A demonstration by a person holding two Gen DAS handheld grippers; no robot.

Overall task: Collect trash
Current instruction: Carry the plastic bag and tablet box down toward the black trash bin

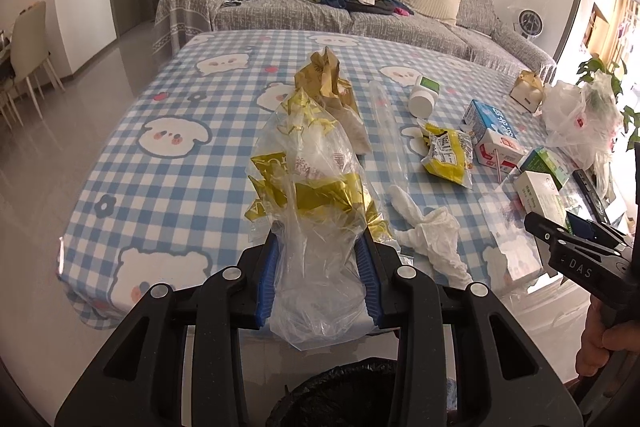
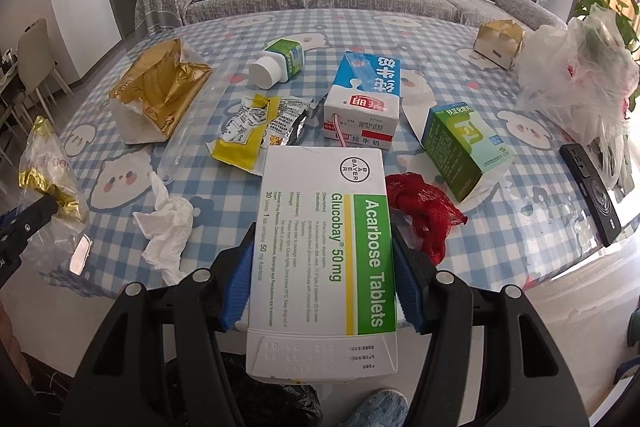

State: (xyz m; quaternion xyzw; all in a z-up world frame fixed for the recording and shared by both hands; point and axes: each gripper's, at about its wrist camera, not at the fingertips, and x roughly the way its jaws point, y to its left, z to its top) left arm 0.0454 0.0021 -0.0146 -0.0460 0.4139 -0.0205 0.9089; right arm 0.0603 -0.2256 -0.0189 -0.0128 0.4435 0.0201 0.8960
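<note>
checked table point(image 2: 208, 195) strewn with trash point(image 2: 252, 131)

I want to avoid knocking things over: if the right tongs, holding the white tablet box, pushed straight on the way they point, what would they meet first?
Probably the milk carton, straight beyond the white tablet box clamped in the right tongs. The yellow wrapper lies just left of that line; depth is unclear.

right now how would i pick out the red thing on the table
On the blue checked tablecloth, look near the front edge, just right of the white tablet box. The red mesh netting lies crumpled there, below the green carton: the only red, soft thing among the boxes.
</note>
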